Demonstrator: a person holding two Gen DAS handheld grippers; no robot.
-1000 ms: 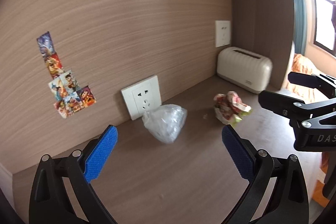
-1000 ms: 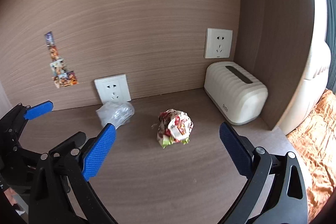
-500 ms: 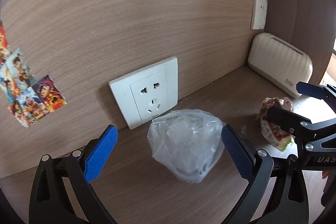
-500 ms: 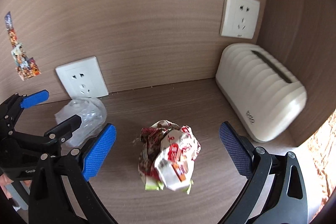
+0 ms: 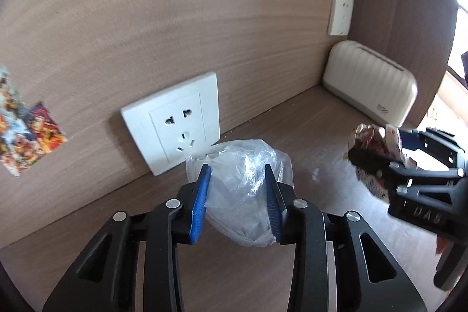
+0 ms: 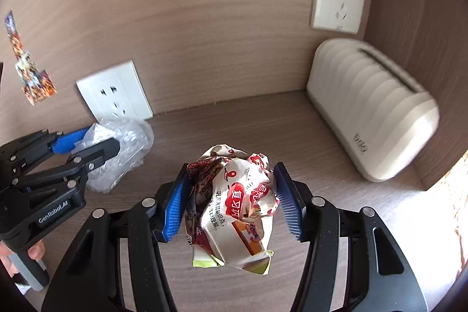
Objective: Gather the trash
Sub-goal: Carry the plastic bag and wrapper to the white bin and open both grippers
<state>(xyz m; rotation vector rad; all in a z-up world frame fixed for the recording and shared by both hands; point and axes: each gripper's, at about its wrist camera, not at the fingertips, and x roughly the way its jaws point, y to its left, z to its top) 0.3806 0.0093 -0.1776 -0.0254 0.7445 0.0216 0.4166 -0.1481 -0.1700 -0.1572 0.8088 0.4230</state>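
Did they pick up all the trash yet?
Almost grabbed, not cleared. The left tool has just closed onto the crumpled clear plastic bag, and the right tool has just closed around the crumpled red-and-white snack wrapper. Both pieces sit low over the brown wooden shelf. Lifting and binning them is left; no bin shows.

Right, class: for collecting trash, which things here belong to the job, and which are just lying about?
Job:
- clear plastic bag, in the left tool
- crumpled snack wrapper, in the right tool

Lying about:
- cream ribbed box
- wall sockets
- stickers
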